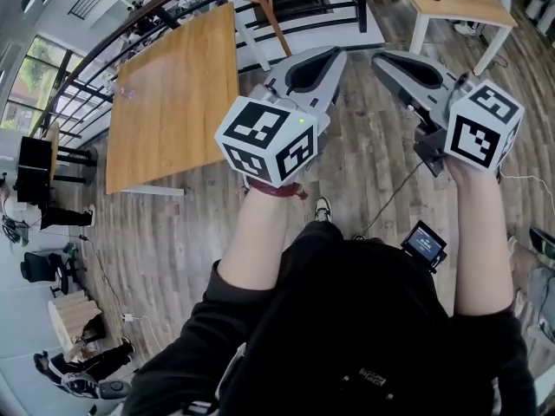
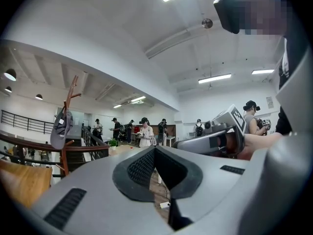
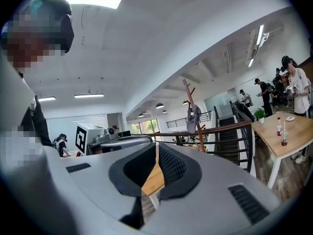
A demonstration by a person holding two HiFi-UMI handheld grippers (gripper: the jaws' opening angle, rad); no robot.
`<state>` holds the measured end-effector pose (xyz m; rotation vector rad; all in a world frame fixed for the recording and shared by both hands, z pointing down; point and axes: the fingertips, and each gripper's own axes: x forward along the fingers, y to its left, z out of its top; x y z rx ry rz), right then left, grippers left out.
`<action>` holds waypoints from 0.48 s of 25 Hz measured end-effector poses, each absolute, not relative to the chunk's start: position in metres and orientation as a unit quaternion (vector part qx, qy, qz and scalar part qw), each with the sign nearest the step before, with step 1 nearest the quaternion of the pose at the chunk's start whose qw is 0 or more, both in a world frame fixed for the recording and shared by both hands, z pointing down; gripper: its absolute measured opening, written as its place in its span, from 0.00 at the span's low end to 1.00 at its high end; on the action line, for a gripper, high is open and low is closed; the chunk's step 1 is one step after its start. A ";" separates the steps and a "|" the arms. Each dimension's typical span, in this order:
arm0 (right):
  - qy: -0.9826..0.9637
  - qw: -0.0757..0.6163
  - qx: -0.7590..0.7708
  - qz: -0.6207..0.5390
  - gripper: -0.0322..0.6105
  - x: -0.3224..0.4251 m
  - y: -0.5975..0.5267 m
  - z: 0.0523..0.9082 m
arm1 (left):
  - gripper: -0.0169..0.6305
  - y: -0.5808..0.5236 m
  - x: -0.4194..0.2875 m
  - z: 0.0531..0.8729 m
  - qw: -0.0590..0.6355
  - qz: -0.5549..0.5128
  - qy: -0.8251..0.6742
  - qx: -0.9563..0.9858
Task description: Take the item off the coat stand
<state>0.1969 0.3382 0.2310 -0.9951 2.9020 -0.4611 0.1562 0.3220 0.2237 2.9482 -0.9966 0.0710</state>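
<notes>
Wood-plank floor [image 1: 364, 172], light wooden table [image 1: 173, 85] ahead-left, white-legged table [image 1: 451, 3] further right, black railing [image 3: 247, 146] with a wooden handrail behind. Coat stand [image 2: 70, 121] stands by the railing past the table; grey cap [image 2: 60, 129] hangs on it, well apart from both grippers. Left gripper [image 2: 155, 150] and right gripper [image 3: 157, 147] level, side by side, jaws closed tip to tip on nothing. Open office, ceiling strip lights [image 2: 215, 78], people [image 2: 145, 131] in the background

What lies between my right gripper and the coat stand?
Nothing stands there: in the right gripper view the coat stand and its cap show unblocked beyond the right gripper, with the wooden table left of them.
</notes>
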 end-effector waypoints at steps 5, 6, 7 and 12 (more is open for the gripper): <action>0.934 0.004 -0.321 -0.155 0.08 0.182 0.310 0.243 | 0.03 0.295 0.142 0.234 0.010 0.024 -0.327 0.945; 0.934 -0.001 -0.323 -0.154 0.08 0.177 0.302 0.246 | 0.03 0.287 0.138 0.235 0.000 0.031 -0.331 0.943; 0.933 -0.007 -0.325 -0.154 0.08 0.171 0.293 0.248 | 0.03 0.279 0.135 0.235 -0.010 0.038 -0.333 0.942; 0.934 -0.019 -0.323 -0.154 0.08 0.145 0.254 0.248 | 0.03 0.241 0.121 0.233 -0.008 0.027 -0.316 0.948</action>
